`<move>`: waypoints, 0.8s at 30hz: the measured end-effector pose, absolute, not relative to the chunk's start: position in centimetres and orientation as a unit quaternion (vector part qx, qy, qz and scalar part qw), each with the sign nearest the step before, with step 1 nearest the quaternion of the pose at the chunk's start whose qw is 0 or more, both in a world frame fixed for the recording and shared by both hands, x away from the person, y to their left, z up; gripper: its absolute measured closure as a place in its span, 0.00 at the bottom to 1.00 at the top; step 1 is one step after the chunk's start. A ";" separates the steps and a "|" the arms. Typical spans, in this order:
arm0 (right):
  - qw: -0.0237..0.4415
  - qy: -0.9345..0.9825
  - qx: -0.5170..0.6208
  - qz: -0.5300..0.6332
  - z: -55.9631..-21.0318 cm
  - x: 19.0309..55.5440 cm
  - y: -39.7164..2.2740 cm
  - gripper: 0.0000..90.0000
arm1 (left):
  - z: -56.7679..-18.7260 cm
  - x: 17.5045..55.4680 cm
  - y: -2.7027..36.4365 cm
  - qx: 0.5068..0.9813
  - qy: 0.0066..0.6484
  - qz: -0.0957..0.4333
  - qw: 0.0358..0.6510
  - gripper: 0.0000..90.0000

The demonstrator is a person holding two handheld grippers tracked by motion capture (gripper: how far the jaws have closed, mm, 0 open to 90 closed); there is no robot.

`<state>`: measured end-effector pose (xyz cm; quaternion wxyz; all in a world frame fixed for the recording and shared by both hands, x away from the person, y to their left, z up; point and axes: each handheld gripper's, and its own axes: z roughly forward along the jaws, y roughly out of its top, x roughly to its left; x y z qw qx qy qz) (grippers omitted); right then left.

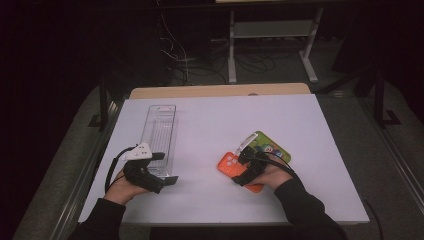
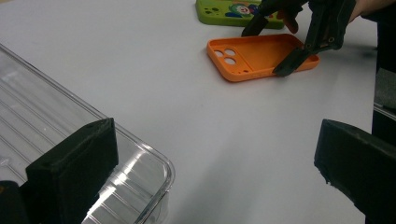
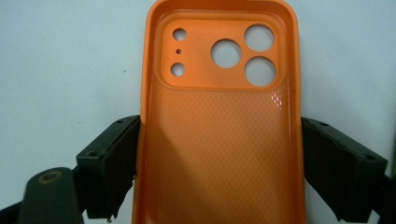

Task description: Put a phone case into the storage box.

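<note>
No writing, brand, number or sign can be read anywhere; the orange phone case [image 3: 219, 140] bears only its camera cut-outs and a fine dotted texture, no lettering; the green phone case [image 2: 233, 11], just beyond the orange phone case, carries a cartoon picture in several colours, but no words on it can be made out; the clear plastic tray [image 1: 161, 132], well to the left of the orange phone case, is ribbed and unlabelled; a small ring mark on the right gripper [image 3: 219, 172] body, below the orange phone case, is no legible sign.
</note>
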<state>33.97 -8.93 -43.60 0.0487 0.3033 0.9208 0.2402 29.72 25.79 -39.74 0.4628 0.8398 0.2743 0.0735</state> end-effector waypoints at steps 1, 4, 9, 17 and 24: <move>0.054 0.921 0.303 0.239 -43.6 34.0 -8.9 0.17 | -39.7 29.7 25.8 0.840 0.274 0.074 0.462 0.00; 0.052 0.922 0.300 0.240 -43.0 34.1 -9.1 0.17 | -39.4 29.9 25.9 0.843 0.271 0.074 0.459 0.00; 0.051 0.924 0.289 0.246 -41.7 34.6 -9.7 0.17 | -38.9 30.2 25.6 0.841 0.269 0.068 0.464 0.00; 0.062 0.925 0.274 0.257 -39.5 35.3 -10.9 0.17 | -37.6 30.7 24.1 0.842 0.255 0.057 0.472 0.00; 0.065 0.928 0.259 0.262 -38.4 35.9 -11.8 0.17 | -36.2 32.2 21.9 0.852 0.223 0.050 0.471 0.00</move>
